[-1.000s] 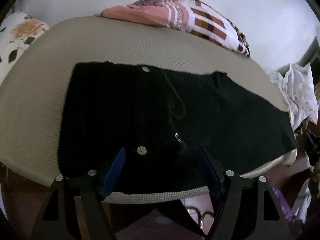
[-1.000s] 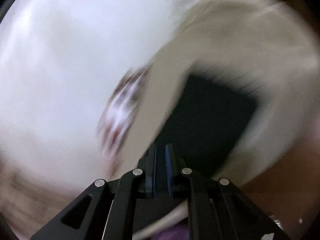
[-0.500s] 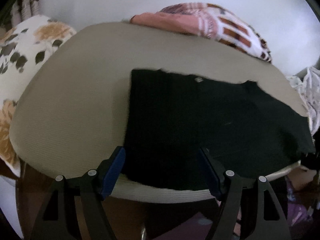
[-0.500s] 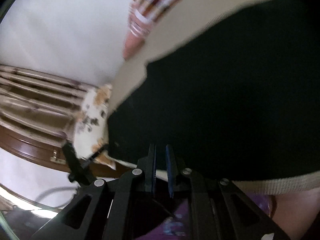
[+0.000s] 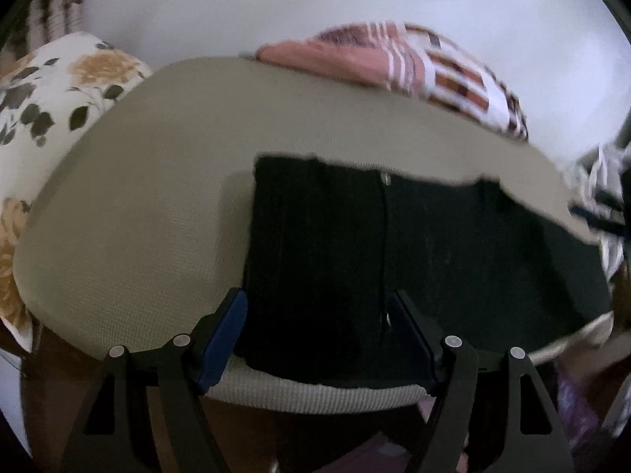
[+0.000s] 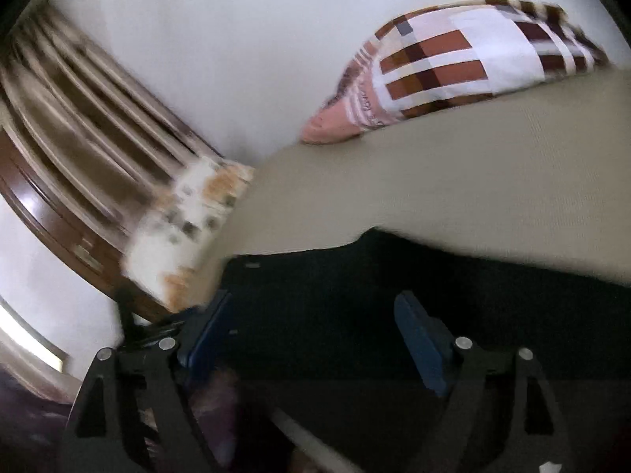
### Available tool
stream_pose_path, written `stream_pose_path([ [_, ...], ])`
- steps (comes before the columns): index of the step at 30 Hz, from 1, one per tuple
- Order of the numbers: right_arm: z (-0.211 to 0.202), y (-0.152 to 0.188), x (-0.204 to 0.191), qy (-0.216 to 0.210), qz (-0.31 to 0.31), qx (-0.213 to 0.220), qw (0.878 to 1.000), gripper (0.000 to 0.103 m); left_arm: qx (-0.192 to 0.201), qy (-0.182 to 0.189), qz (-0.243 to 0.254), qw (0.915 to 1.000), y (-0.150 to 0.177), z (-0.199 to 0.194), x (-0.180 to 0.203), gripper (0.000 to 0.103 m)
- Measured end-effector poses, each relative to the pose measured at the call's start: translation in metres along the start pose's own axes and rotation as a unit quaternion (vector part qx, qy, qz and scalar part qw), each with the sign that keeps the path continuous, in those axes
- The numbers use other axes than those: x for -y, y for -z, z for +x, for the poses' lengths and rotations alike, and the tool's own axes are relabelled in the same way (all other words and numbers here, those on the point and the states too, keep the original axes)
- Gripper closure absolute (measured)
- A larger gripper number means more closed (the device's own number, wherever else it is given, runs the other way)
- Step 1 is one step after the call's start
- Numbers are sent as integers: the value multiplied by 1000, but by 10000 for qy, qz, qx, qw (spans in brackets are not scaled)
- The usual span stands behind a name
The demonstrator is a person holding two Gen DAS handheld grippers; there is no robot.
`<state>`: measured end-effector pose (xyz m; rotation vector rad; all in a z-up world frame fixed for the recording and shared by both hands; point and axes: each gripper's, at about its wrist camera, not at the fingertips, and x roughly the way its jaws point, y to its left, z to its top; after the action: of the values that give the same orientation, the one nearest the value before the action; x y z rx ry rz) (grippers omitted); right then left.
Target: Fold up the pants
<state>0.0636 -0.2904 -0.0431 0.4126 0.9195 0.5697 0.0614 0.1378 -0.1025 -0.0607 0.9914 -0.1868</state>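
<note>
Black pants spread flat on a beige mattress, reaching its near edge and running off toward the right. A metal button near the pants' far edge, with a seam running down from it toward the near edge. Left gripper released, blue pads set wide apart, framing the near hem of the pants from just above; contact with the cloth cannot be told. Right gripper likewise spread open, nothing between its pads, over dark fabric at the mattress edge. Checked pillow at the far side against a white wall. Floral pillow at the left. Motion-blurred curtain in the right wrist view.
</note>
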Motion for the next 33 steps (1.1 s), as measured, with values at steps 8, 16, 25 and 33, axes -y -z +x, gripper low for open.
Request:
stream_pose_path([
  [8, 71, -37, 9, 276, -710, -775, 9941, 52, 313, 211, -1067, 9936, -8, -28, -43, 29],
  [16, 115, -49, 0, 730, -1242, -1034, 9841, 52, -795, 1171, -2651, 9538, 25, -7, -102, 29],
  [25, 123, -46, 7, 595, -809, -884, 9910, 51, -1147, 1450, -2128, 9595, 18, 13, -71, 62],
  [33, 116, -42, 10, 636, -614, -713, 9935, 51, -361, 485, -1009, 9931, -20, -22, -24, 83],
])
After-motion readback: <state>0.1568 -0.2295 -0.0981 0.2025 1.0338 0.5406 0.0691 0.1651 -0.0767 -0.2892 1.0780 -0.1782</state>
